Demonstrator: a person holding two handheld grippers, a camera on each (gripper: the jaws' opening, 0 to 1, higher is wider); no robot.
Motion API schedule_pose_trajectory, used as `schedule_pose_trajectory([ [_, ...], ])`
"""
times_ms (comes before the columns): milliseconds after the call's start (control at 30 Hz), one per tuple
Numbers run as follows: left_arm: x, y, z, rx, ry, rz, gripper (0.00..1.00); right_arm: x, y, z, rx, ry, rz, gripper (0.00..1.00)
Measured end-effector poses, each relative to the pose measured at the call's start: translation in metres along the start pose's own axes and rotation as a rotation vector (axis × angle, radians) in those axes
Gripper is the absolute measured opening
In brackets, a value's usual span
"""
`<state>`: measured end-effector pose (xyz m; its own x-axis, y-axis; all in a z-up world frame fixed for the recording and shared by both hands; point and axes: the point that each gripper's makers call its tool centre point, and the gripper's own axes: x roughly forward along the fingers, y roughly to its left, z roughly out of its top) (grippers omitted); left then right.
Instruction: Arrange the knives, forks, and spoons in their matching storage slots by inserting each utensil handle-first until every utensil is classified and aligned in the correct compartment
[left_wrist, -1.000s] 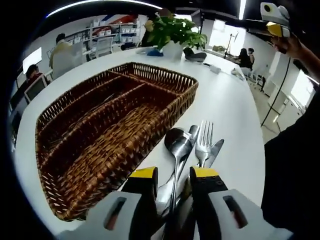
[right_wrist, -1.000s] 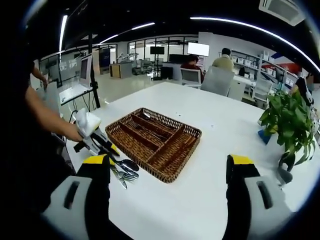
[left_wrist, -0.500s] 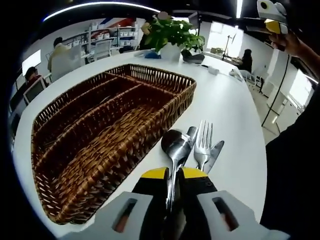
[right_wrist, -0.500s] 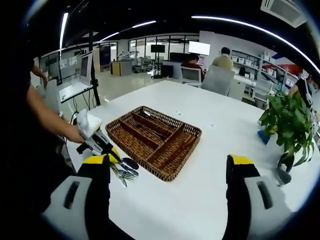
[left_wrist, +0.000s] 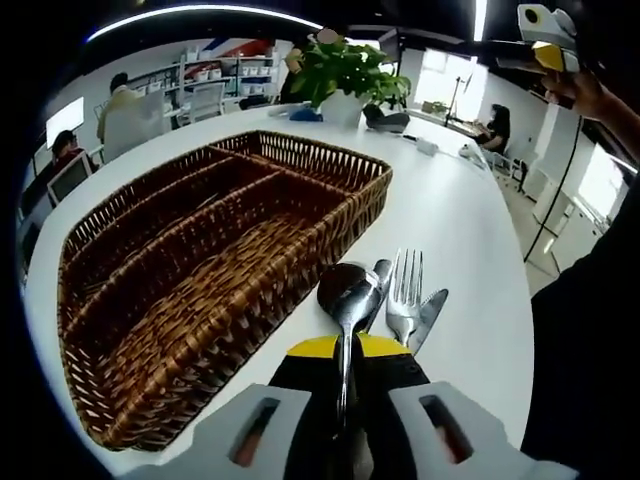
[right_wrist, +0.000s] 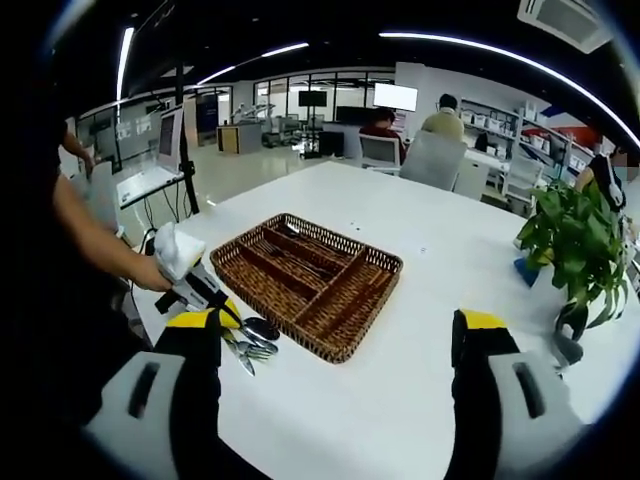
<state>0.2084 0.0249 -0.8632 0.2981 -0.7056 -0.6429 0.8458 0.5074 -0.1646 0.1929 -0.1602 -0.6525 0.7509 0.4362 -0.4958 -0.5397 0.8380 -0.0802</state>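
left tongs (left_wrist: 345, 350) clamp spoon (left_wrist: 345, 290) | beside basket (left_wrist: 200, 260) rim | right tongs (right_wrist: 335, 330) wide apart

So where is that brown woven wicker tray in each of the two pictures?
Left gripper view: the brown woven wicker tray spreads across the left and centre, just left of the silver spoon held in the left gripper.
Right gripper view: the tray sits mid-picture on the white table.
Shared landmark: the green potted plant, at the top of the left gripper view and at the right edge of the right gripper view.
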Motion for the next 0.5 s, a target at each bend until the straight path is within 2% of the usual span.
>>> schedule_pose_trajectory([
  [100, 0.0012, -0.0007, -0.0002, -0.018, -0.004, -0.009, 0.05, 0.0001, 0.0014, 0.0002, 0.0, -0.001, 0.001, 0.99],
  [367, 0.0019, -0.0031, 0.0008, 0.066, 0.014, -0.011, 0.03, -0.0016, 0.0003, 0.001, 0.0, -0.002, -0.006, 0.99],
  [500, -0.0025, -0.0038, 0.0043, 0.082, 0.012, -0.018, 0.02, -0.0016, -0.0002, 0.0015, 0.002, -0.004, -0.01, 0.99],
])
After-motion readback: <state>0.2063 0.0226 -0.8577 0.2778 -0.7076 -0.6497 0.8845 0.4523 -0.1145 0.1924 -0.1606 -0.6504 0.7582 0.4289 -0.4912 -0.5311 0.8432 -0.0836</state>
